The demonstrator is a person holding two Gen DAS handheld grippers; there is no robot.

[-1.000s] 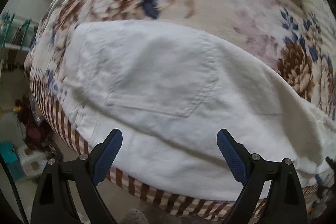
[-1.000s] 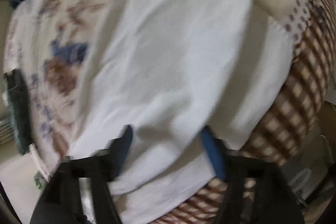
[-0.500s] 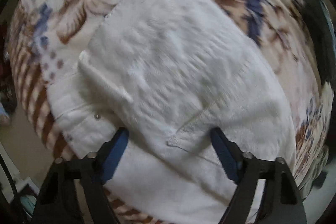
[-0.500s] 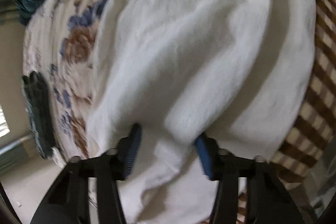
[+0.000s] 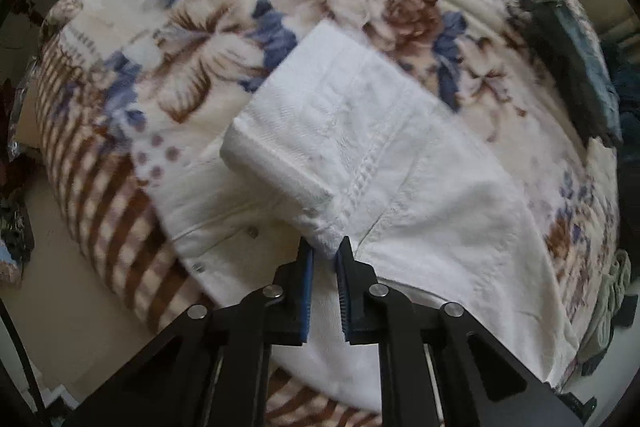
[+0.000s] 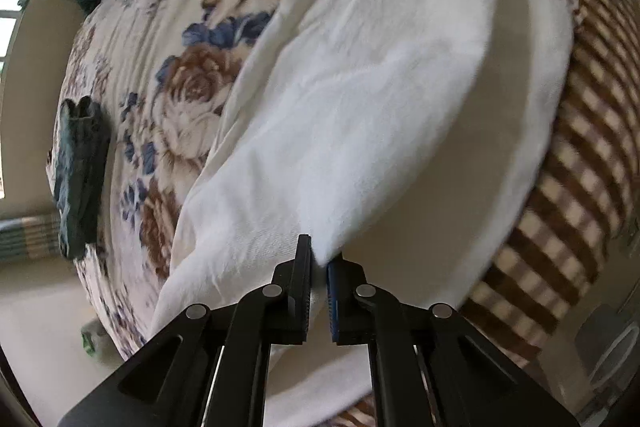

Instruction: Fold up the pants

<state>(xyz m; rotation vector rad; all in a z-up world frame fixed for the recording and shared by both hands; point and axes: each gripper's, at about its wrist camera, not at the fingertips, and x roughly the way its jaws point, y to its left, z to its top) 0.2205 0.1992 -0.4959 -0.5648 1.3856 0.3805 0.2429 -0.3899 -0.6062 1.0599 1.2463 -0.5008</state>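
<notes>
Lying on the bed, the white pants [image 5: 420, 163] are spreading across the flowered blanket [image 5: 224, 39], with the lower side reaching the checked border [image 5: 104, 211] at the bed's edge. Half a second ago both grippers were standing wide apart over the cloth; now the left gripper [image 5: 325, 255] is clamping a thick seamed corner of the pants between nearly closed jaws, and the right gripper [image 6: 319, 259] is pinching a fold of the same cloth in the same way. This change is marking the end of the reach and, by judgement, the start of a lift that will carry one layer over another. In the left wrist view a doubled flap [image 5: 276, 163] is already standing up above the flat layer, beside two small rivets [image 5: 251, 231]. The long axis of the pants is running diagonally in that view, from the raised end at upper left down toward the lower right. In the right wrist view the cloth is stretching away from the jaws toward the far upper right. A dark folded garment [image 6: 78, 179] is lying well apart on the blanket.
</notes>
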